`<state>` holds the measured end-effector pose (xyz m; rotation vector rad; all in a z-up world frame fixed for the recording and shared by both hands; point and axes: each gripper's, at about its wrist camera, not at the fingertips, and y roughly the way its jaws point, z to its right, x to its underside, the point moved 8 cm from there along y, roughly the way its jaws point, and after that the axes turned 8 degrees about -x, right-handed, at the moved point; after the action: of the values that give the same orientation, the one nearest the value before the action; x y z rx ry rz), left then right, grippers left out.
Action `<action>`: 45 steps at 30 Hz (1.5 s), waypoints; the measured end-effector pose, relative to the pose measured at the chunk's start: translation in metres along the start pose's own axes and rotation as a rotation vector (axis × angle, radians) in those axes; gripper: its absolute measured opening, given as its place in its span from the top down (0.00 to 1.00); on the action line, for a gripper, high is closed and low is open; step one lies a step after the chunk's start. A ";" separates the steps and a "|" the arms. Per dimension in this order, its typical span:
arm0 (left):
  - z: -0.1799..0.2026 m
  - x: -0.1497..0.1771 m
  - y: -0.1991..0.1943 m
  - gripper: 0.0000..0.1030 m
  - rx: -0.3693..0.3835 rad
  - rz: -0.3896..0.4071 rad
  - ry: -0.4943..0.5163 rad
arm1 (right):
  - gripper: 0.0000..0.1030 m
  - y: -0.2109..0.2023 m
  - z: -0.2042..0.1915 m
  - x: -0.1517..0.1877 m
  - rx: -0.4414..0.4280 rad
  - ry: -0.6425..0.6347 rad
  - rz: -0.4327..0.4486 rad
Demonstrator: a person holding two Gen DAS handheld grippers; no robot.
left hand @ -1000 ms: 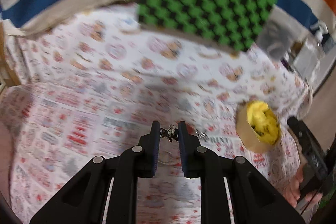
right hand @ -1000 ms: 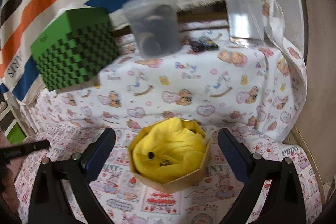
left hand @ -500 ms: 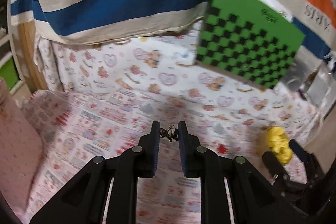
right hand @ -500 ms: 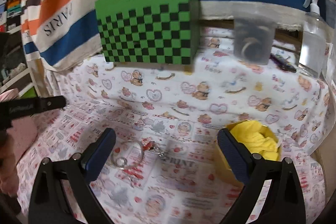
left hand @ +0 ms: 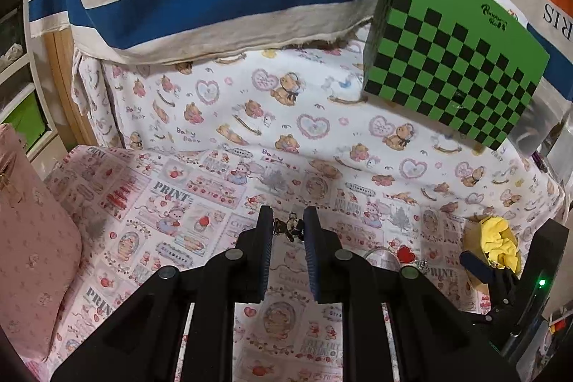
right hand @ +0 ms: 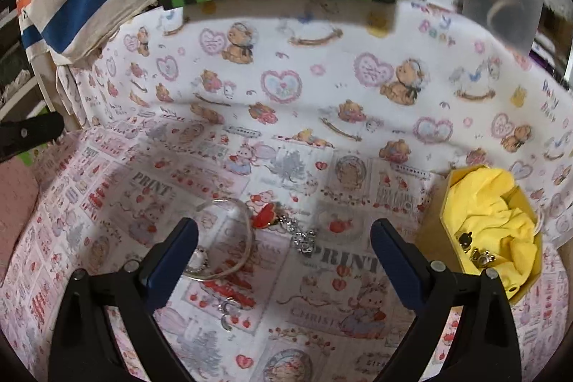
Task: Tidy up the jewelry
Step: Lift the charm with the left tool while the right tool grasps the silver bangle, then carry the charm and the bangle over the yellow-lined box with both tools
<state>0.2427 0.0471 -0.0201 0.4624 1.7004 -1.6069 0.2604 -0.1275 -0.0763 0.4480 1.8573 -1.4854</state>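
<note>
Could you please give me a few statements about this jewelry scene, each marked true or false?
1. The left gripper holds a small dark charm between its fingers. True.
2. The right gripper is shut on the bangle. False: it is open, and the silver bangle lies on the cloth.
3. The yellow cloth sits inside a small box. True.
4. The red heart charm lies in that box. False: it lies on the printed cloth beside the bangle.
</note>
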 end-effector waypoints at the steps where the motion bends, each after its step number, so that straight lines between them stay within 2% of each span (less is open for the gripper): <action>1: 0.001 0.000 0.001 0.84 0.000 -0.002 0.002 | 0.06 0.002 0.001 0.001 -0.006 0.005 -0.005; 11: -0.007 0.002 0.009 0.84 -0.025 -0.016 -0.028 | 0.06 0.017 -0.014 0.005 -0.017 -0.051 -0.040; 16: -0.008 0.002 0.011 0.84 -0.020 -0.024 -0.031 | 0.14 0.026 -0.023 0.013 -0.037 -0.070 -0.083; 21: -0.008 0.001 0.008 0.84 -0.010 -0.022 -0.039 | 0.28 0.030 -0.024 0.017 -0.061 -0.063 -0.104; 25: -0.002 0.003 0.012 0.84 -0.003 -0.041 -0.035 | 0.41 0.030 -0.027 0.018 -0.045 -0.090 -0.104; 28: 0.004 0.006 0.014 0.84 0.006 -0.050 -0.023 | 0.62 0.029 -0.028 0.017 -0.043 -0.101 -0.098; 30: 0.007 0.007 0.014 0.84 0.017 -0.057 -0.013 | 0.85 0.028 -0.025 0.016 -0.042 -0.089 -0.091; 32: 0.007 0.008 0.014 0.84 0.023 -0.059 -0.016 | 0.92 0.026 -0.021 0.015 -0.058 -0.060 -0.091; 36: 0.008 0.008 0.013 0.84 0.048 -0.066 -0.021 | 0.97 0.023 -0.007 0.014 -0.153 0.056 -0.092; 40: 0.009 0.008 0.009 0.84 0.073 -0.061 -0.025 | 0.96 0.015 0.004 0.012 -0.236 0.155 -0.075; 45: 0.010 0.007 0.004 0.84 0.087 -0.055 -0.024 | 0.96 0.008 0.002 0.009 -0.291 0.186 -0.054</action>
<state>0.2439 0.0369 -0.0272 0.4406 1.6426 -1.7250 0.2601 -0.1285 -0.0880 0.4085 2.2070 -1.2130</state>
